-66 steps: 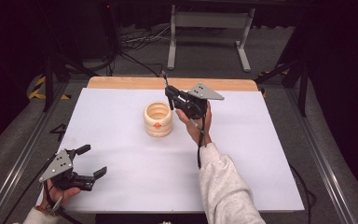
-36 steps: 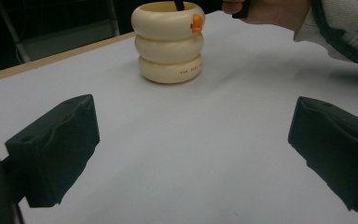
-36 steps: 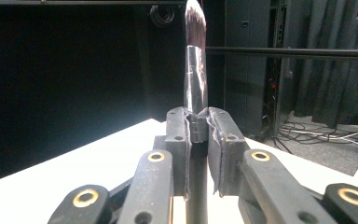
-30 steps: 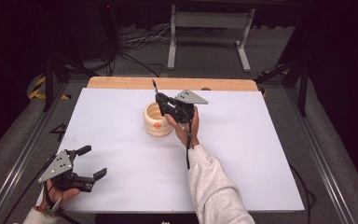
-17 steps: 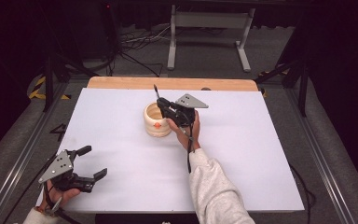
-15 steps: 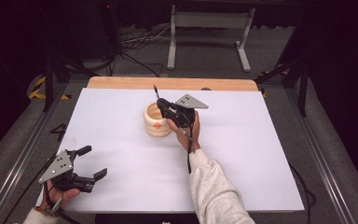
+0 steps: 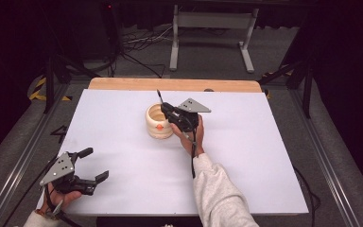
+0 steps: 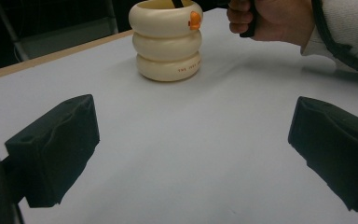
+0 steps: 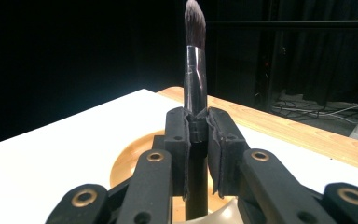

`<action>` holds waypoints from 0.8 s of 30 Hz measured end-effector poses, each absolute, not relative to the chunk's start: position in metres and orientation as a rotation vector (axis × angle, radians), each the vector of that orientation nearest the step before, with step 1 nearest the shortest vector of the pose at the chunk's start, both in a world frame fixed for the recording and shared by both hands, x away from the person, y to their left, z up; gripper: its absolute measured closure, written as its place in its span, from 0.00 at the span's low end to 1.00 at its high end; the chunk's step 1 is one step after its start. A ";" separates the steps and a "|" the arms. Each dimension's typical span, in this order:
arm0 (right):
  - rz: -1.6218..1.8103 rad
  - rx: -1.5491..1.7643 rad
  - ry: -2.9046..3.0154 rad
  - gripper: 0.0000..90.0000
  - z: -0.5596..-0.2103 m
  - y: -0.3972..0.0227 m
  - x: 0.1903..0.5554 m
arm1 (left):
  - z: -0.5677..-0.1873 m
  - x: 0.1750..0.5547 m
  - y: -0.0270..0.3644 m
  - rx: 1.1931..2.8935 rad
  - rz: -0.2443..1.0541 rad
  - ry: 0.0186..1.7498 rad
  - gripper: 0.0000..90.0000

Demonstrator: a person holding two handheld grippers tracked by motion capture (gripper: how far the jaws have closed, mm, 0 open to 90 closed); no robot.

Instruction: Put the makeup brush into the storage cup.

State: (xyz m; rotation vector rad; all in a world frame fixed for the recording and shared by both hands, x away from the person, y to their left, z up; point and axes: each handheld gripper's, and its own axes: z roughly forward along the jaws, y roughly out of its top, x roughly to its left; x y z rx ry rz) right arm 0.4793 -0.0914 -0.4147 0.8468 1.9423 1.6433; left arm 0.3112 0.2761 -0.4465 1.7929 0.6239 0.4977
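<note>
Brush (image 9: 194, 70) upright, bristles up, handle end dipping into the mouth of the cream ringed cup (image 7: 158, 122), likely so it can drop straight in without catching the rim. Clamped at mid-handle between the closed pads of the right gripper (image 7: 166, 108), held just above and beside the cup for a vertical line of entry. Cup standing near the middle of the white table (image 7: 264, 156), an orange duck figure (image 8: 195, 19) on its rim. Left gripper (image 7: 94, 165) parked at the near left corner, jaws wide apart and empty, well clear of the work, probably idle.
</note>
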 end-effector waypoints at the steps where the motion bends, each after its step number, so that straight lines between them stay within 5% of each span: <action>1: 1.639 0.846 1.947 0.89 -0.415 -0.091 0.479 | -0.447 0.311 0.276 1.791 0.496 0.627 0.03; 24: 1.606 0.846 1.968 0.84 -0.414 -0.093 0.480 | -0.447 0.311 0.276 1.793 0.503 0.619 0.03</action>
